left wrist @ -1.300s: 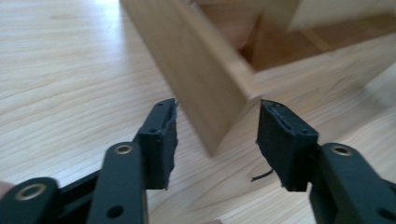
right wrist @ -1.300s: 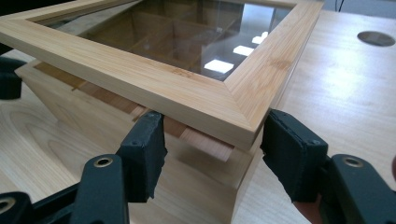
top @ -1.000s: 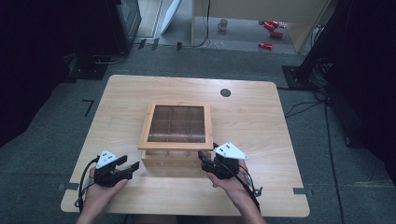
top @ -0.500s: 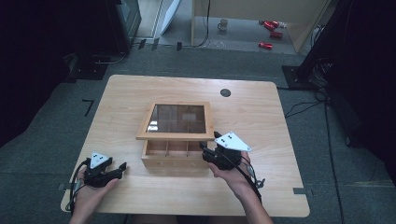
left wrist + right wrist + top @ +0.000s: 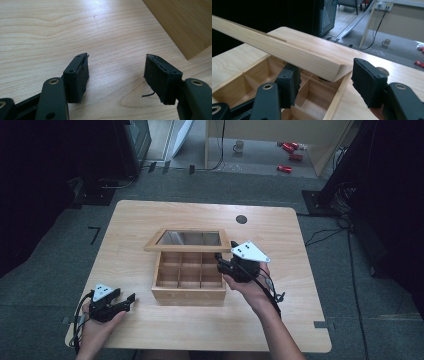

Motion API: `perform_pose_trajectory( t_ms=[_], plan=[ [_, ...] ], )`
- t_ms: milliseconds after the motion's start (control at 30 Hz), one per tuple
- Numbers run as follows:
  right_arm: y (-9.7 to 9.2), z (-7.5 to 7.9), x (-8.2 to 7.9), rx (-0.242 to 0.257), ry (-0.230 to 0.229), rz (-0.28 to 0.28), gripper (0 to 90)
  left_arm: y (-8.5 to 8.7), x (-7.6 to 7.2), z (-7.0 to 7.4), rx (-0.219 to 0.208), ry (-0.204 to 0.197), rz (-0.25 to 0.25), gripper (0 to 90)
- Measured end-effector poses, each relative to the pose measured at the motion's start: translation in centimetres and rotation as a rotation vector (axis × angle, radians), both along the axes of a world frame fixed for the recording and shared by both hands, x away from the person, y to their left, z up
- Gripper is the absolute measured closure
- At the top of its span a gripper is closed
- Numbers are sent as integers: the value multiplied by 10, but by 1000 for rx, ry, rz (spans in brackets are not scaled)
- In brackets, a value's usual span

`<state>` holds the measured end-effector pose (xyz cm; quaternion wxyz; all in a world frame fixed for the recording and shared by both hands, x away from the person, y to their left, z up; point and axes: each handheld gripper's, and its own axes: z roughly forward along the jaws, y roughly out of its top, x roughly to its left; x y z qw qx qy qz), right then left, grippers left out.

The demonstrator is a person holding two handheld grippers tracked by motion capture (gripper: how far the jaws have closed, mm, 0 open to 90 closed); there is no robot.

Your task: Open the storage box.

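A pale wooden box with a grid of square compartments (image 5: 190,276) sits near the middle of the light wood-grain surface (image 5: 280,320), and its glass-paned, wood-framed lid (image 5: 188,240) stands partly raised, hinged along the far edge. The step in hand looks like opening that lid.

The right gripper (image 5: 226,265) sits at the box's right front corner. In the right gripper view its fingers (image 5: 367,82) stand apart, one on each side of the lid's front right corner (image 5: 332,68); one finger is tucked under the frame, the other beside the corner, and neither clearly presses the wood. The lid seems to rest on the lower finger more than to be clamped. The right hand (image 5: 250,287) reaches in from the near right, forearm angled toward the box, the grey plate on top tilted up.

The left gripper (image 5: 127,301) lies low at the near left, well apart from the box, the hand cupped under it. Its fingers (image 5: 76,77) are spread with nothing between them, just above bare surface, a corner of the box's side wall (image 5: 185,25) beyond.

The next move likely calls for swinging the lid farther back on its hinges, keeping the lower finger under the frame so it does not slip off.
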<state>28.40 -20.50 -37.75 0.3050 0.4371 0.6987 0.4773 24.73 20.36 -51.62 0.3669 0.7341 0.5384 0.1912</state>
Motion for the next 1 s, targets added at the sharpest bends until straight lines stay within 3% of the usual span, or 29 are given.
perform_pose_trajectory(
  t_ms=[133, 400, 533, 833, 1000],
  plan=[
    [0, 0, 12, 0, -6, -14, 417, -2, 0, 0, 21, -2, -2, 373],
    [-1, -7, 29, 20, -12, 10, 432, -5, -1, 0, 52, -8, 0, 373],
    [-5, -9, 38, 61, -26, 20, 462, -5, -1, 0, 53, -8, 0, 373],
    [-8, -17, 62, 49, -35, 13, 507, -5, -1, 0, 48, -6, 1, 373],
    [-10, -24, 77, 85, -26, 9, 508, -5, -1, 0, 46, -6, -1, 373]
  ],
)
